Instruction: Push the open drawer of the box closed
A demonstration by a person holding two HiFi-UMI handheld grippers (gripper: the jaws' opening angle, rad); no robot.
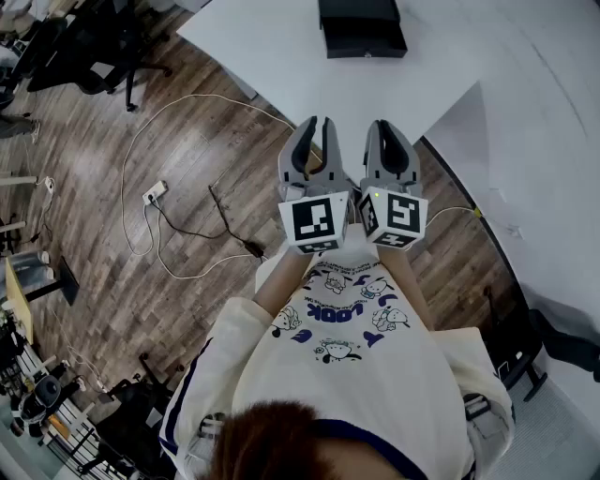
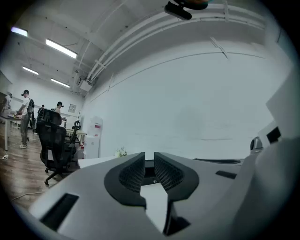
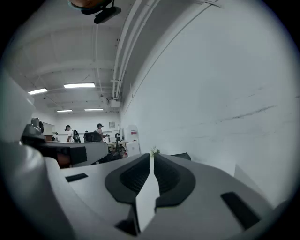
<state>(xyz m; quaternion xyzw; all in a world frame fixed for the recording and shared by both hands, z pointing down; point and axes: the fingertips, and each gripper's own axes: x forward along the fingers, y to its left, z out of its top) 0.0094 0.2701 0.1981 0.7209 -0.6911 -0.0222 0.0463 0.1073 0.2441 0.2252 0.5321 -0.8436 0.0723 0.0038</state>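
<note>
A black box (image 1: 361, 26) stands at the far end of the white table (image 1: 281, 66), its drawer (image 1: 365, 43) pulled out toward me. Both grippers are held side by side close to my chest, at the table's near corner and well short of the box. My left gripper (image 1: 315, 124) has its jaws a narrow gap apart with nothing between them; the left gripper view (image 2: 150, 157) shows the same slit. My right gripper (image 1: 386, 127) is shut and empty, its pads meeting in the right gripper view (image 3: 151, 157). Both point along the table toward the box.
White cables and a power strip (image 1: 155, 193) lie on the wooden floor to the left. Black office chairs (image 1: 94, 47) stand at the far left. A white wall (image 1: 544, 141) runs along the table's right side. People stand far off (image 2: 23, 117) in the room.
</note>
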